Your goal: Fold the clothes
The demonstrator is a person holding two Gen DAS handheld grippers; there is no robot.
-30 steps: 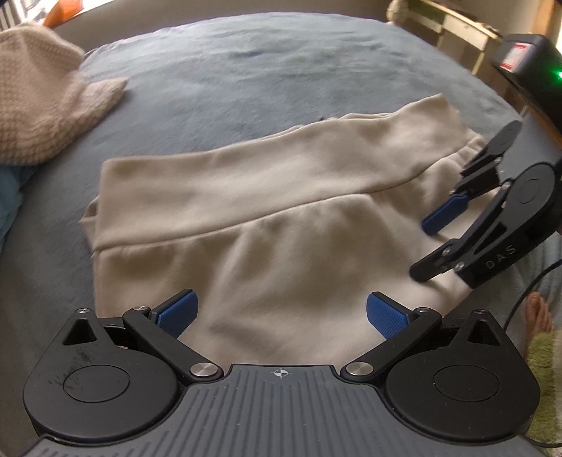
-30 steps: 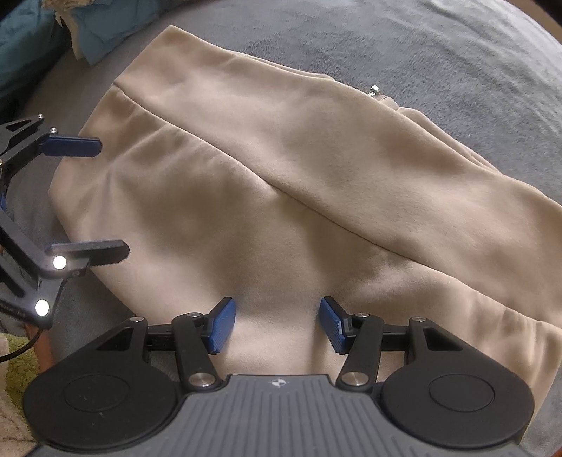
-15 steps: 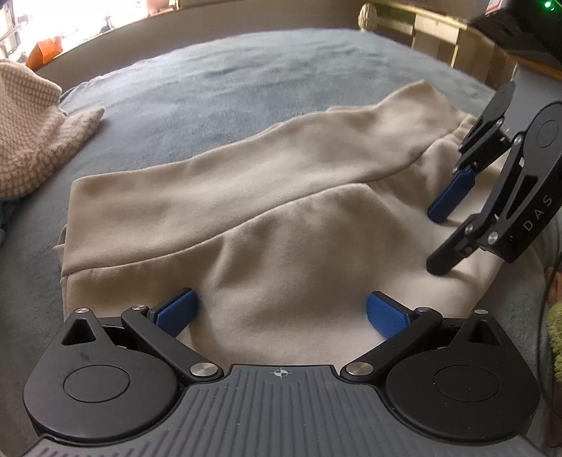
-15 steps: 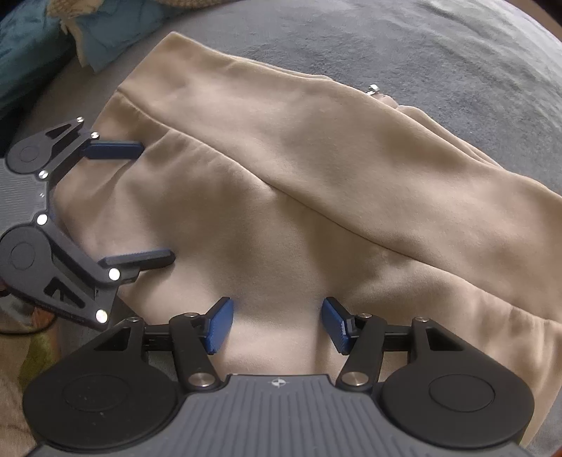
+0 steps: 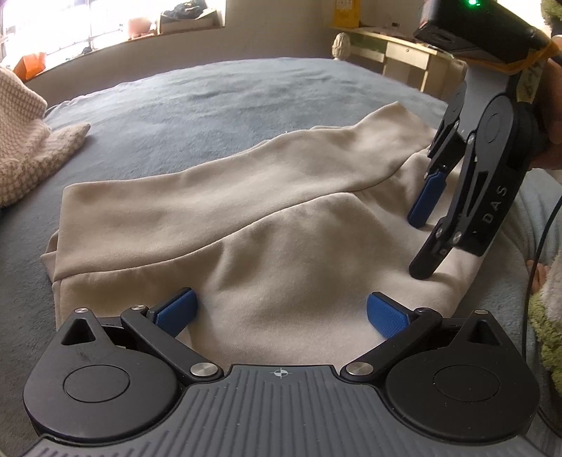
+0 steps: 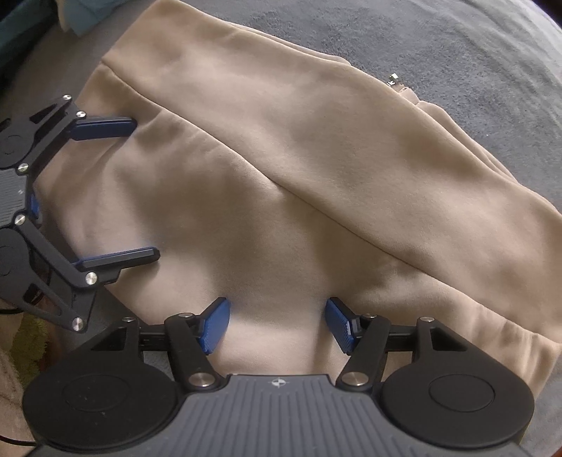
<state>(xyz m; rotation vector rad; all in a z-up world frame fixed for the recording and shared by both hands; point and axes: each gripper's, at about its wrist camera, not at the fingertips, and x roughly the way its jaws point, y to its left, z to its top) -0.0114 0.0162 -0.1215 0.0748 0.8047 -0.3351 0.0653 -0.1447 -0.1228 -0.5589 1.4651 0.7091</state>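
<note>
Garment (image 5: 281,225): beige fleece, lying partly folded on the grey bed (image 5: 217,95). We judge it soft, light, limp; best pinched along its near edge. Left gripper (image 5: 281,311): jaws wide, over that edge. Right gripper (image 6: 277,325): jaws moderately open, empty.

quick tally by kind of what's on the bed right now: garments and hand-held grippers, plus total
Beige garment being folded: 1
Knitted cream garment at the bed's far left: 1
Teal fabric at the edge, kind unclear: 1
Hand-held grippers, both open over the beige garment: 2 (left hand-held gripper, right hand-held gripper)
Total: 5
</note>
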